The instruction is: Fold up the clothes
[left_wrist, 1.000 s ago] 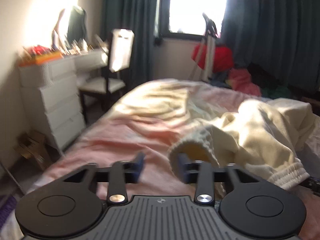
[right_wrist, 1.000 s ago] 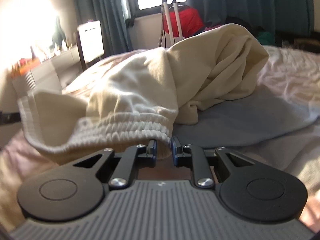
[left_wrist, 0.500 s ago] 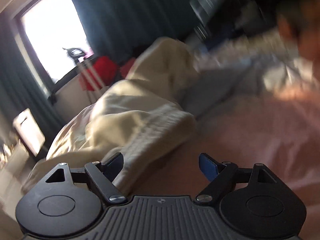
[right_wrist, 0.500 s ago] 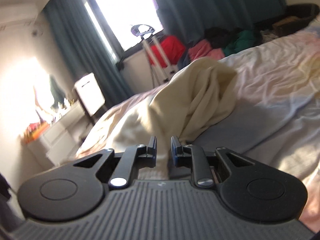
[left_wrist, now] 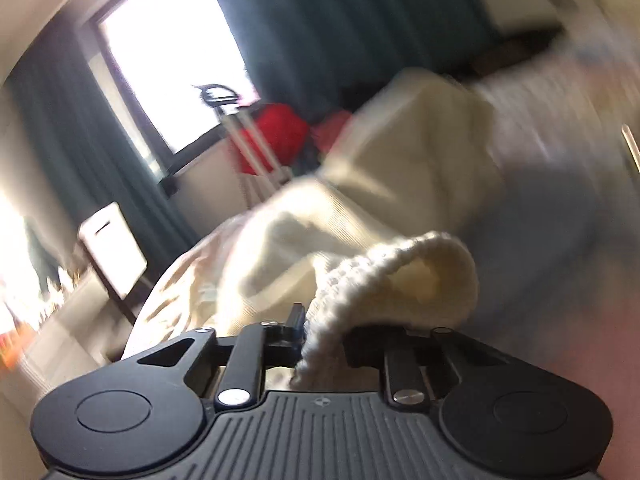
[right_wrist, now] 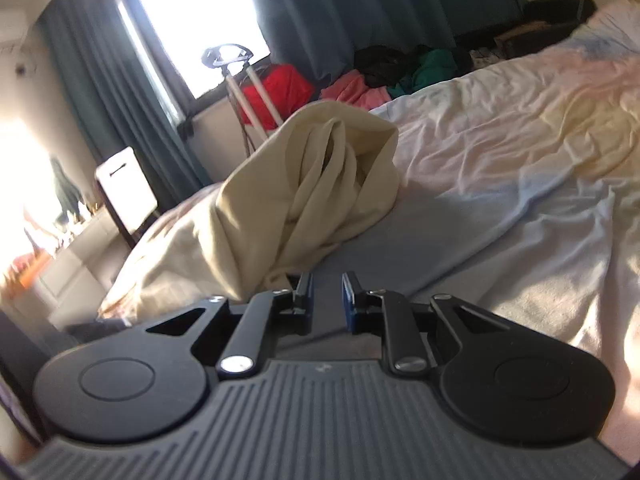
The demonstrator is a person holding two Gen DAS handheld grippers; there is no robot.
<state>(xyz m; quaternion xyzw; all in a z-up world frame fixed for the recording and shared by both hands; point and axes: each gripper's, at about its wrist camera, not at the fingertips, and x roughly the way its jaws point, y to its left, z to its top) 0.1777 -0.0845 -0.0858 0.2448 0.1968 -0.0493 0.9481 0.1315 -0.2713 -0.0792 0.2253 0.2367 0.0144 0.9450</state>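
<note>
My left gripper point(left_wrist: 320, 330) has swung round from facing the dresser side a second ago and closed in on the cream garment point(right_wrist: 304, 184); its ribbed cuff point(left_wrist: 392, 280) now drapes right across my fingers, where half a second back they stood wide with the cuff only beside one of them. The view is blurred and the cloth hides the right finger, so I cannot tell whether the jaws are clenched on the cuff or merely under it. My right gripper point(right_wrist: 326, 302) has let go: the ribbed hem it pinched a second ago is out of its jaws, which stand slightly parted with only shaded sheet between them, the garment's edge just beside the left finger. The garment itself lies heaped on the bed point(right_wrist: 520, 152), bunched and upright in folds, nowhere near flat. I judge we are still at the spreading stage; I likely need a fresh hold with the right before any fold can begin.
</note>
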